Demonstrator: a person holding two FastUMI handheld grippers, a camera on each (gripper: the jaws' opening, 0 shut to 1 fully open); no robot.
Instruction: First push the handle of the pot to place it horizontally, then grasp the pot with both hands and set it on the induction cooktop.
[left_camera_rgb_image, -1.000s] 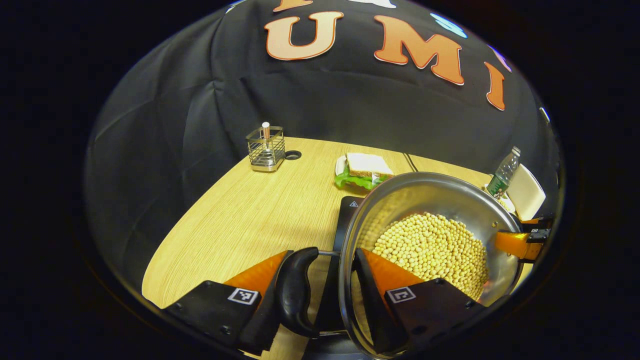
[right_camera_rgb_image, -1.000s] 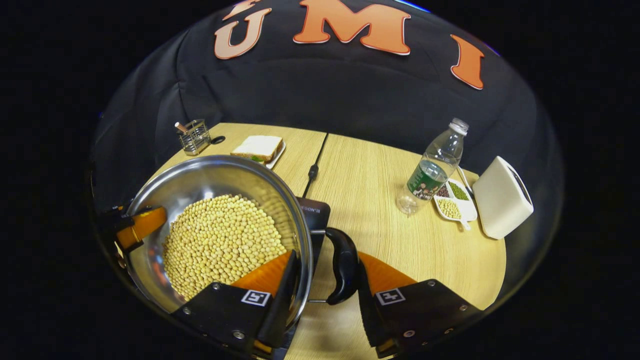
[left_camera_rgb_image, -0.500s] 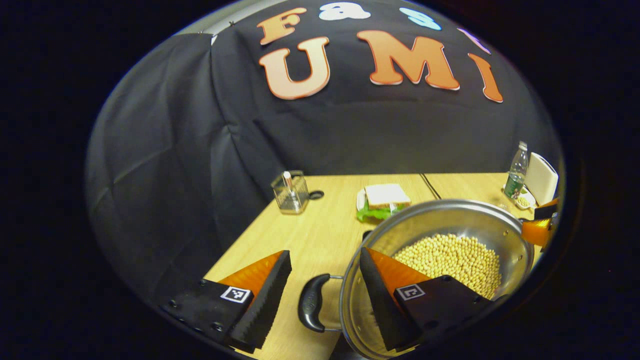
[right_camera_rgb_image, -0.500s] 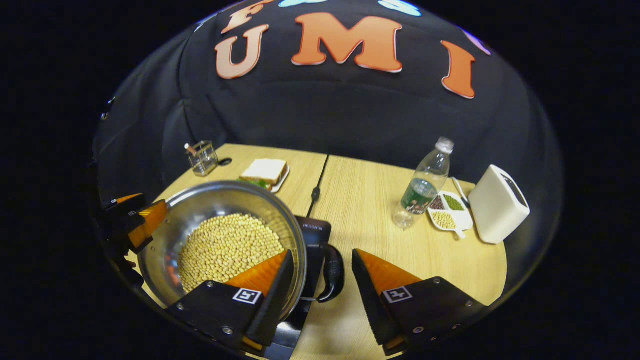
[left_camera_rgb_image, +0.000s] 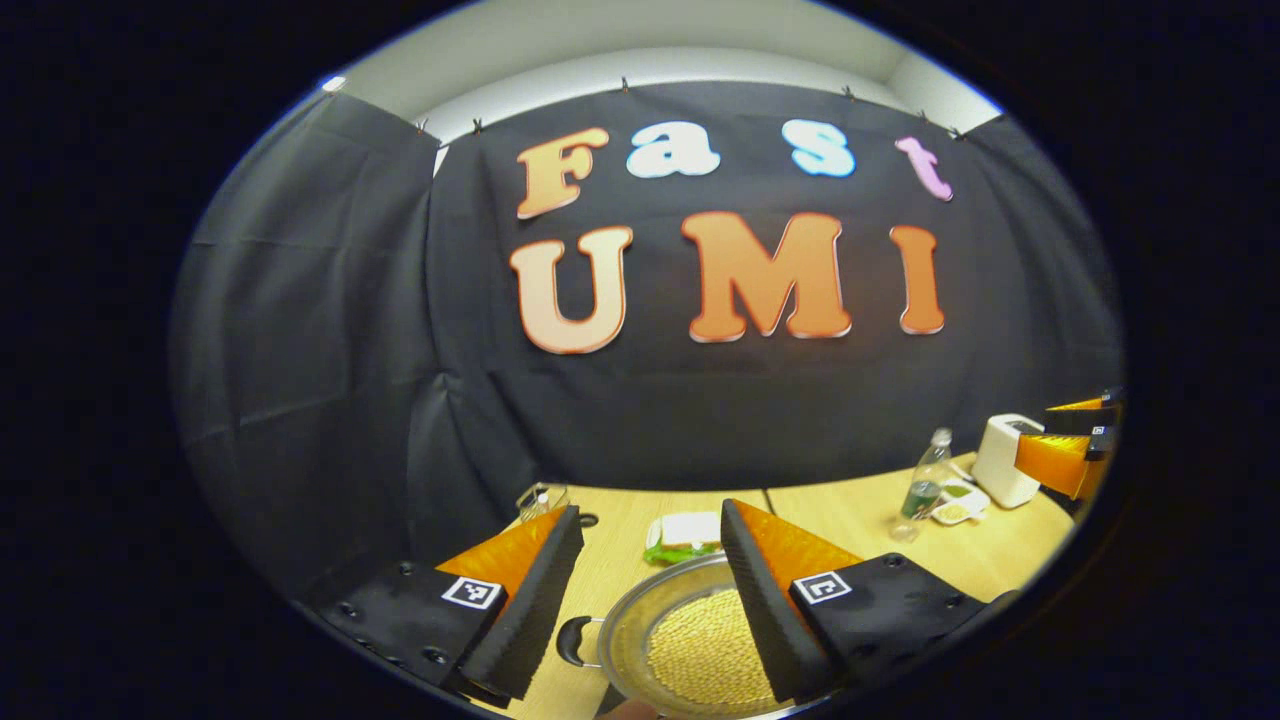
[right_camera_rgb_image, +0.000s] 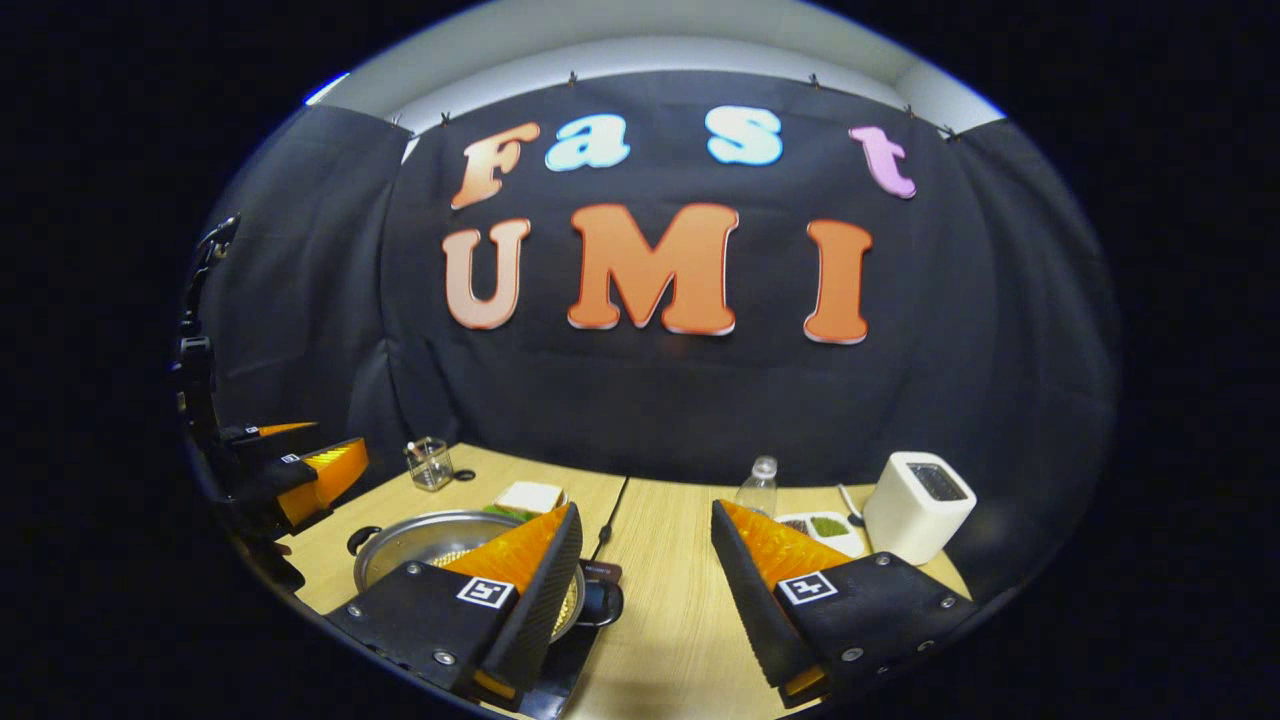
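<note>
Both sets of tongs apart and empty, well above the table (right_camera_rgb_image: 690, 600). Left gripper (left_camera_rgb_image: 650, 560) spread over the pot (left_camera_rgb_image: 690, 650), left handle (left_camera_rgb_image: 572, 640) just outside its left finger. Right gripper (right_camera_rgb_image: 645, 560) spread, pot (right_camera_rgb_image: 420, 535) beneath its left finger, seemingly on the induction cooktop (right_camera_rgb_image: 585, 600), right handle (right_camera_rgb_image: 603, 603) between fingers. Probably heavy with soybeans (left_camera_rgb_image: 700, 650), stiff, slick steel; best gripped by both handles, level.

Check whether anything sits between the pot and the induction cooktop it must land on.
Nothing visible does: the pot of beans already sits on the induction cooktop, and both grippers hang open above the table.
</note>
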